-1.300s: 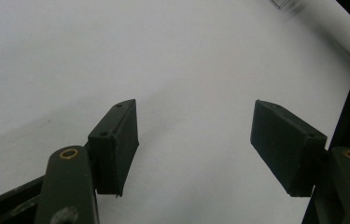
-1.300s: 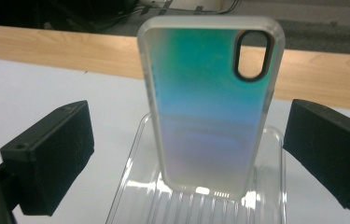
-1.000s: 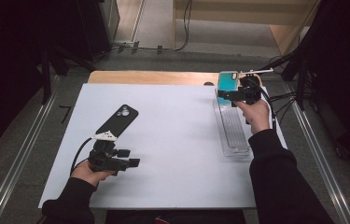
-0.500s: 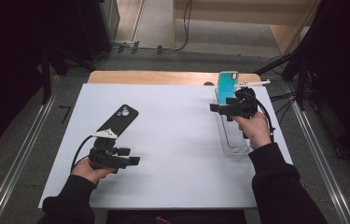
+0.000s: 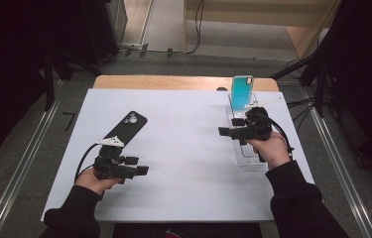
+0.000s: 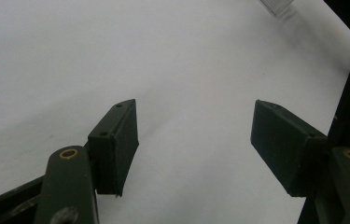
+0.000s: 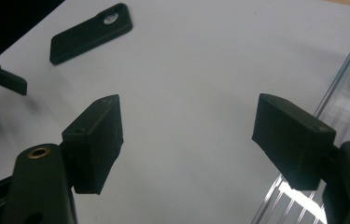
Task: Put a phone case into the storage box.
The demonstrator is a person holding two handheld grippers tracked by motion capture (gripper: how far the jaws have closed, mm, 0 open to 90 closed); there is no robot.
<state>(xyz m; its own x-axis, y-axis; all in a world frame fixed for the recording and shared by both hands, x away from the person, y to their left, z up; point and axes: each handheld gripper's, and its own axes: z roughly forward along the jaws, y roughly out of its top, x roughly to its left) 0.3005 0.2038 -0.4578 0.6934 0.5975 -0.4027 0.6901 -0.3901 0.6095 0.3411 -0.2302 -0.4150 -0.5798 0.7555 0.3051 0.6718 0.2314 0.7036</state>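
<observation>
A: What has just changed?

B: The right gripper (image 5: 226,132) has been pulled away from the teal case (image 5: 242,90) and brought toward the person along the right edge of the tabletop (image 5: 183,193). It is now held over the near part of the clear rack (image 5: 249,159). The teal case is left standing upright at the far end of that rack, near the far right corner.

A: What does that mean for the job?

B: The teal case looks done with. The black case (image 5: 125,127) is likely wanted next. It is seen lying flat toward the left edge, untouched.

A: How are the right fingers (image 7: 95,140) held?

B: They have just been closing a bit, yet a wide gap is left. Nothing is held between them, and bare tabletop is seen through the gap.

A: And the left gripper (image 5: 143,170)?

B: It is kept near the near left corner, just this side of the black case. Its fingers (image 6: 116,135) are spread wide too, and nothing is held or touched.
</observation>
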